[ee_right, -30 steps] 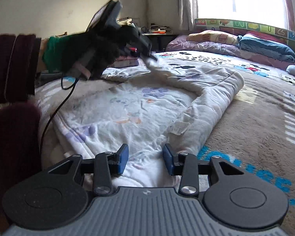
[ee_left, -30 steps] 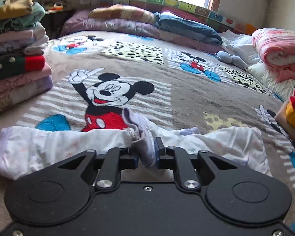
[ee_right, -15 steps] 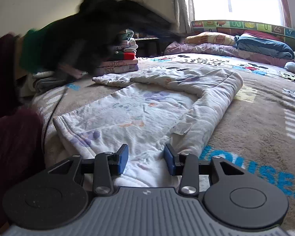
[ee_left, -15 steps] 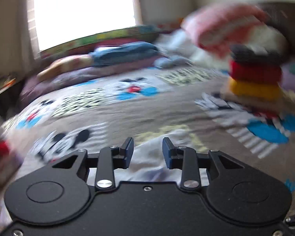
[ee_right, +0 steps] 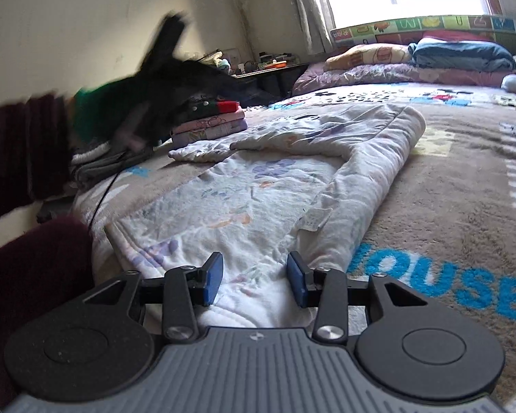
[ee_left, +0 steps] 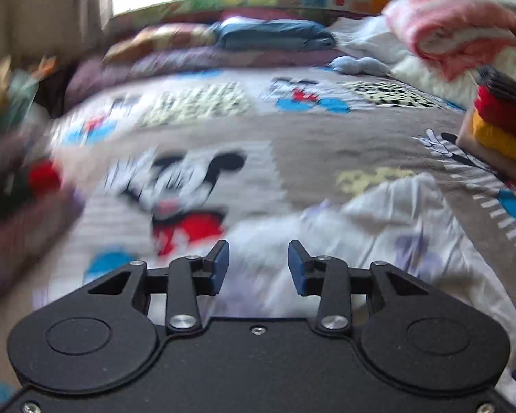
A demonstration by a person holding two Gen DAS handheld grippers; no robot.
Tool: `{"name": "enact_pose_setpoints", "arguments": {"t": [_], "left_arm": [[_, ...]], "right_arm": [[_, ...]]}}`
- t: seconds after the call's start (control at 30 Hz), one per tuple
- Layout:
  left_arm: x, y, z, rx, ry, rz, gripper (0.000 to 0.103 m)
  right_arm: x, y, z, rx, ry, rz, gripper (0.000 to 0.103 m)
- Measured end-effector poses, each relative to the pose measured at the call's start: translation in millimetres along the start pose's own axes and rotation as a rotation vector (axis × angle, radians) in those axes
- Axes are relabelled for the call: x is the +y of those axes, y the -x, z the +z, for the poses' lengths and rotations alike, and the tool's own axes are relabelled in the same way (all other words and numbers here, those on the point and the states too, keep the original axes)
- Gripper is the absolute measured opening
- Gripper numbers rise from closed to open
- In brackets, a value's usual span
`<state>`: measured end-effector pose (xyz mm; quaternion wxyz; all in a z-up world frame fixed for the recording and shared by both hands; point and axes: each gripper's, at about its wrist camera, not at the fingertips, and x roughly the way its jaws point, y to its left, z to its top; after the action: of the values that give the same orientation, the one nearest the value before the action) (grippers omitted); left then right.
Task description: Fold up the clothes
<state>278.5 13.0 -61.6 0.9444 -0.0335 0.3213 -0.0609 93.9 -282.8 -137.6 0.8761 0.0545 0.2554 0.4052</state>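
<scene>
Both grippers are seen with their jaws apart and nothing held between them. Nearest, the right gripper point(ee_right: 254, 277) is poised low over the near hem of the white printed garment point(ee_right: 251, 199), which is spread on the brown cartoon blanket point(ee_right: 464, 186) with its right side already turned in as a thick roll and a sleeve laid across its far end. The left gripper point(ee_left: 258, 263) is shown above the same garment point(ee_left: 395, 227), its view smeared by motion.

A fold partway through is judged to be in hand: one side lies doubled over, while the near hem is flat. A fresh grip on an edge or corner would be called for next, though which edge cannot be settled.

Farther off, folded stacks are seen at the left point(ee_right: 210, 117) and at the right point(ee_left: 502, 127), with pillows point(ee_right: 368, 53) beneath the window.

Compared with a second ago, the fabric pinched by the left gripper has been released, and that gripper has been swung away.
</scene>
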Motion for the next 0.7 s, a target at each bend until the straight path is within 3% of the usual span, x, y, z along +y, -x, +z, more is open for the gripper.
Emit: {"name": "enact_pose_setpoints", "arguments": {"t": [0.13,0.3,0.37,0.47,0.57,0.7], "left_arm": [[40,14,-19,0.018,0.178,-0.025,0.038],[51,-11,-27,0.045,0.407,-0.068,0.039],[44,-5,-27,0.026,0.399,-0.046,0.013],[23,27,-18,-0.057,0.346,-0.026,0.008],[17,61,-22,-0.072,0.433,-0.037,0.007],[9,58,-47,0.02,0.459,0.018,0.007]], "right_arm": [[-1,-2,2,0.005,-0.012,0.007,0.042],[2,-2,0,0.003,-0.006,-0.008,0.042],[2,-1,-1,-0.001,-0.006,-0.013,0.042],[3,-1,-1,-0.004,-0.004,-0.02,0.042],[1,0,0,-0.008,-0.008,-0.017,0.042],[-1,1,1,-0.013,-0.013,-0.014,0.042]]}}
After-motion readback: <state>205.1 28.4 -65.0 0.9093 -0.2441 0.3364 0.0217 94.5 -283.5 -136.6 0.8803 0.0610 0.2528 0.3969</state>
